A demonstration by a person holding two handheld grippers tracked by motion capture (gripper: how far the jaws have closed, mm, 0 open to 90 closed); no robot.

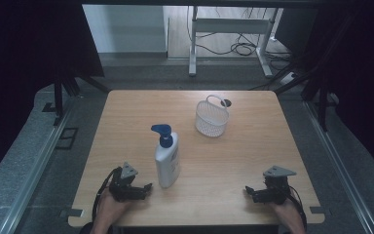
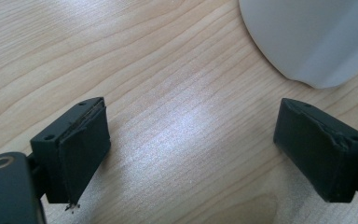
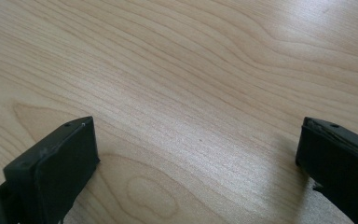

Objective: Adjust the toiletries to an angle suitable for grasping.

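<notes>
A white pump bottle (image 1: pixel 167 161) with a blue pump head stands upright on the wooden table (image 1: pixel 233 161), left of centre. Its rounded white base (image 2: pixel 314 39) fills the top right of the left gripper view. My left gripper (image 1: pixel 146 187) rests low on the table just left of the bottle, open, with bare wood between its jaws (image 2: pixel 191 144). A white mesh basket (image 1: pixel 212 118) with a handle stands farther back, right of the bottle. My right gripper (image 1: pixel 249 191) lies near the front right edge, open over bare wood (image 3: pixel 196 158).
Dark curtains hang on both sides. A white desk frame (image 1: pixel 231 29) with cables on the floor stands beyond the table. A small dark round hole (image 1: pixel 226 103) sits in the tabletop behind the basket. Grey floor rails run along both sides.
</notes>
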